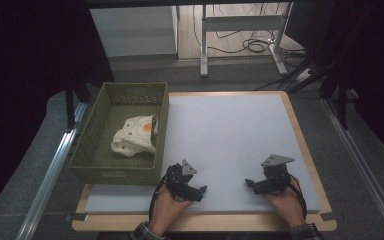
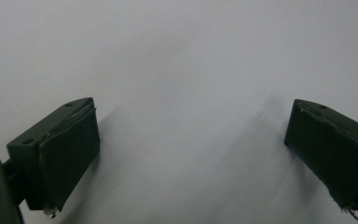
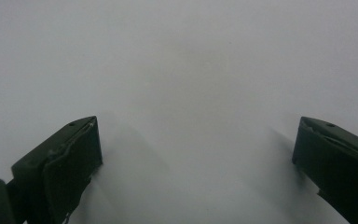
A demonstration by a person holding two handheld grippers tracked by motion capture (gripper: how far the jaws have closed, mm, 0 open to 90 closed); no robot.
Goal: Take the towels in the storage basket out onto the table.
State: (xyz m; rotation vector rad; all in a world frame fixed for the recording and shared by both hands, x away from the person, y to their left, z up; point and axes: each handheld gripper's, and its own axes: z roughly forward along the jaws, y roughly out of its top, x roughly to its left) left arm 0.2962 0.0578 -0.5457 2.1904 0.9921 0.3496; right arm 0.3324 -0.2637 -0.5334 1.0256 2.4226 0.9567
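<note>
My left gripper (image 1: pixel 200 192) rests low on the pale grey mat (image 1: pixel 230 135) near the front edge, held by a hand, its tips turned rightward. In the left gripper view its jaws stand wide apart, open (image 2: pixel 191 149), with bare mat between them. My right gripper (image 1: pixel 250 184) lies on the mat to the front right, tips turned leftward. Its jaws are also spread wide, open (image 3: pixel 196 158), with nothing between them. A crumpled white cloth with an orange print (image 1: pixel 136 135) lies inside the olive green basket (image 1: pixel 94 150) at the table's left.
The basket stands along the left edge of the mat, close beside my left gripper. The wooden table edge (image 1: pixel 310 150) frames the mat. Beyond the table are a white desk frame (image 1: pixel 240 25) and cables on the floor (image 1: pixel 252 45).
</note>
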